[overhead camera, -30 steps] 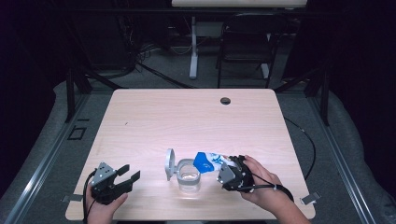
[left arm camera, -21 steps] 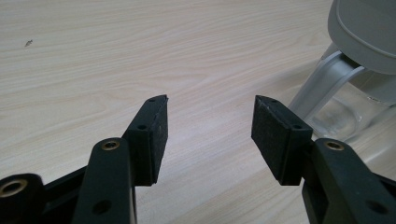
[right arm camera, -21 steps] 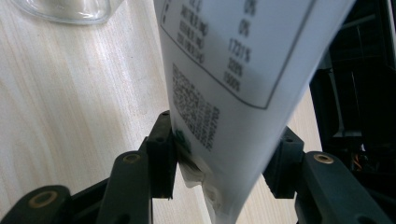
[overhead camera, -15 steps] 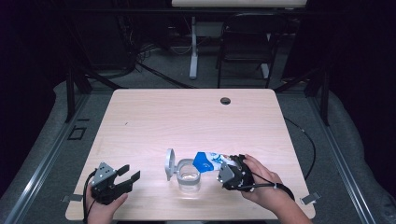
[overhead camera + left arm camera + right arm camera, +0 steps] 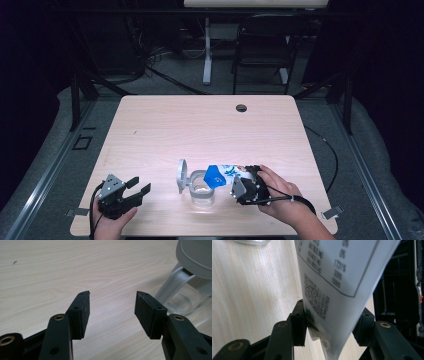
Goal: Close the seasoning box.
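A clear glass jar (image 5: 202,194) stands near the table's front edge, its grey hinged lid (image 5: 182,175) flipped open to the left. A blue and white pouch (image 5: 222,174) lies tilted with its blue end over the jar's mouth. My right gripper (image 5: 242,187) is shut on the pouch's other end. In the right gripper view both pads press the white printed pouch (image 5: 337,277) between the right gripper (image 5: 332,322) jaws. My left gripper (image 5: 139,187) rests open at the front left. In the left gripper view the left gripper (image 5: 112,302) holds nothing, with the lid (image 5: 197,252) and jar (image 5: 185,298) ahead right.
The light wooden table (image 5: 200,130) has a dark cable hole (image 5: 241,107) near its far edge. A black cable (image 5: 327,147) hangs off the right side. A chair (image 5: 260,45) and a white table leg (image 5: 207,50) stand beyond the table.
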Available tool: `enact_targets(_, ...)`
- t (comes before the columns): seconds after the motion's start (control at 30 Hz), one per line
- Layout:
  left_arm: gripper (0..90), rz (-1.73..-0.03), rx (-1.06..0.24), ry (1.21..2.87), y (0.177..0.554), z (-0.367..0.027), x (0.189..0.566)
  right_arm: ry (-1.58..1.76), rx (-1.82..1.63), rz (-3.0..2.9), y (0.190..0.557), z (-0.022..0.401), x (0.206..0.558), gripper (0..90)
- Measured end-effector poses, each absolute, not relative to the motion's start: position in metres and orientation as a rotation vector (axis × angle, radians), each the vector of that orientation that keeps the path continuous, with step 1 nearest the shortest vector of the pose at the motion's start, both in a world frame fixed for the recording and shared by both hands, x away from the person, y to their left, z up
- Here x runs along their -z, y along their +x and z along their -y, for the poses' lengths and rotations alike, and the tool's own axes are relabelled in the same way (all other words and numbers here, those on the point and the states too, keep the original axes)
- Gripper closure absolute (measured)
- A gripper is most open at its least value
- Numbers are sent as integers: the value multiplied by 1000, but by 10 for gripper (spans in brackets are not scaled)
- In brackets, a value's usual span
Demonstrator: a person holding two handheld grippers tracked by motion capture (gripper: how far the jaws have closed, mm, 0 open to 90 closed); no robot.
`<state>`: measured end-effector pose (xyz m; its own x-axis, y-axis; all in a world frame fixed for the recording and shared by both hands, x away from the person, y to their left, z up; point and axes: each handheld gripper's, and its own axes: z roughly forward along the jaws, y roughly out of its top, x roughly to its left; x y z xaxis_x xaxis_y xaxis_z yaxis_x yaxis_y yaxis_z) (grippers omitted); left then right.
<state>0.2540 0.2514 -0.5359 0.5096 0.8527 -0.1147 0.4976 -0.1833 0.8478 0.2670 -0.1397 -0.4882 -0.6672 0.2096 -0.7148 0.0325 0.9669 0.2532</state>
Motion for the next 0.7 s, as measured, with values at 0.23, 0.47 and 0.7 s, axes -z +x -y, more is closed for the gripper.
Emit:
enact_targets(0.23,465,-1122,-488,1835,254,-252,536,143,-248,-2283,266,137,488,533)
enact_targets(0.47,465,-1126,-490,1833,254,-253,535,124,-228,-2278,266,135,489,534)
enact_targets(0.7,466,-1124,-487,1839,254,-254,535,104,-173,-2257,266,133,488,534)
